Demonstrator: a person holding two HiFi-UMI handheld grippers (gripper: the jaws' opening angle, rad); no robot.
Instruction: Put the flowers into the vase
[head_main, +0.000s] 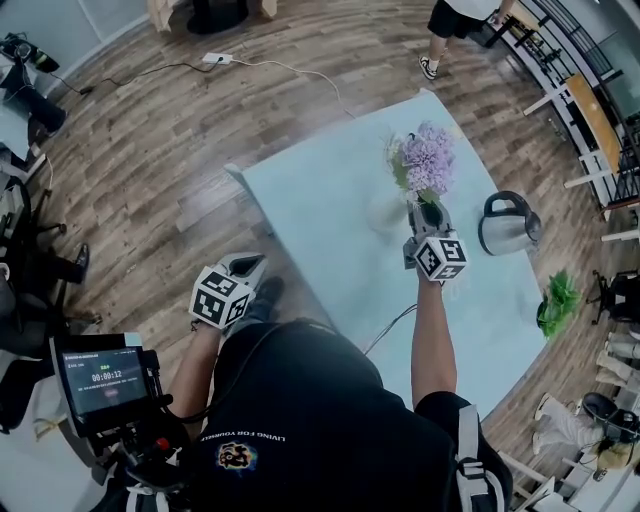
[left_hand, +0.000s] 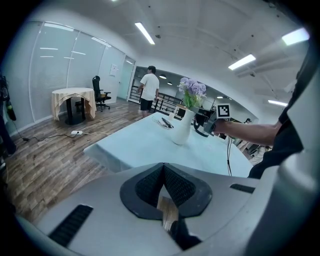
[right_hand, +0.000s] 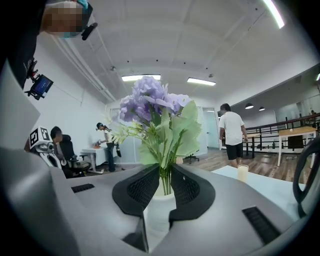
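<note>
A bunch of purple flowers (head_main: 426, 160) with green leaves stands over a white vase (head_main: 384, 213) on the light blue table (head_main: 320, 190). My right gripper (head_main: 428, 215) is shut on the green stems just above the vase mouth. In the right gripper view the flowers (right_hand: 155, 107) rise between the pads of the right gripper (right_hand: 165, 172), and the stems run down into the vase (right_hand: 159, 212). My left gripper (head_main: 245, 265) hangs off the table's near left corner, shut and holding nothing. From the left gripper (left_hand: 163, 170) the vase (left_hand: 181, 131) and flowers (left_hand: 192, 90) show far off.
A dark kettle (head_main: 507, 225) stands on the table right of the vase. A small cup (right_hand: 242, 172) sits further along the table. A person in a white shirt (left_hand: 149, 89) stands beyond the far end. A green bunch (head_main: 558, 300) lies off the table's right edge.
</note>
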